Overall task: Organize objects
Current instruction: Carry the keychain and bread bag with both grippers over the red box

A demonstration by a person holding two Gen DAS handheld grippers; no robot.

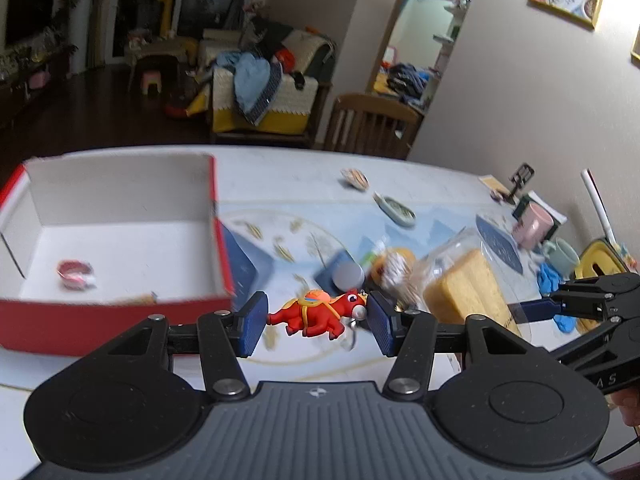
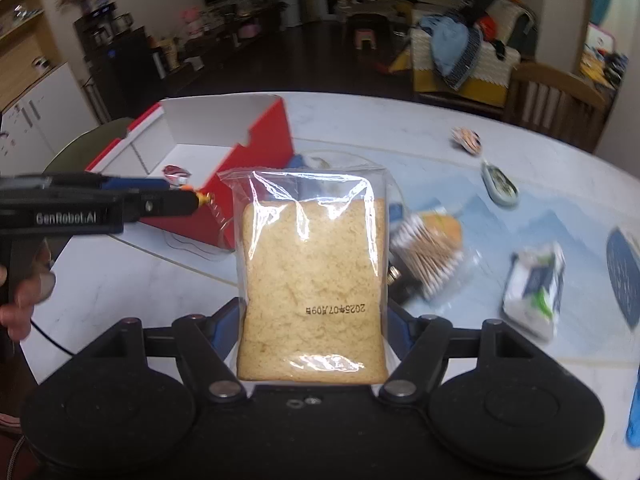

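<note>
- The left gripper (image 1: 318, 318) sits at lower centre of the left wrist view, its blue fingers (image 1: 252, 324) pinching a small red toy horse (image 1: 318, 314) by tail and nose, held clear above the worktop (image 1: 280, 184).
- The red box (image 1: 116, 308) with white inside fills the left of that view; a small red-and-white wrapped item (image 1: 76, 275) lies on its floor, and the toy horse hangs just right of the box's near corner.
- The right gripper (image 2: 314, 336) at lower centre of the right wrist view has its fingers pressed on both sides of a clear bag of sliced bread (image 2: 314, 276), which stands upright between them with the printed date upside down.
- In the right wrist view the left gripper (image 2: 188, 200) reaches in from the left edge toward the red box (image 2: 256, 176).
- On the worktop (image 2: 360, 120) right of the bread lie a pack of cotton swabs (image 2: 430, 252), a white-and-green packet (image 2: 534, 292) and a small pale green dish (image 2: 500, 184), well apart from the box.
</note>
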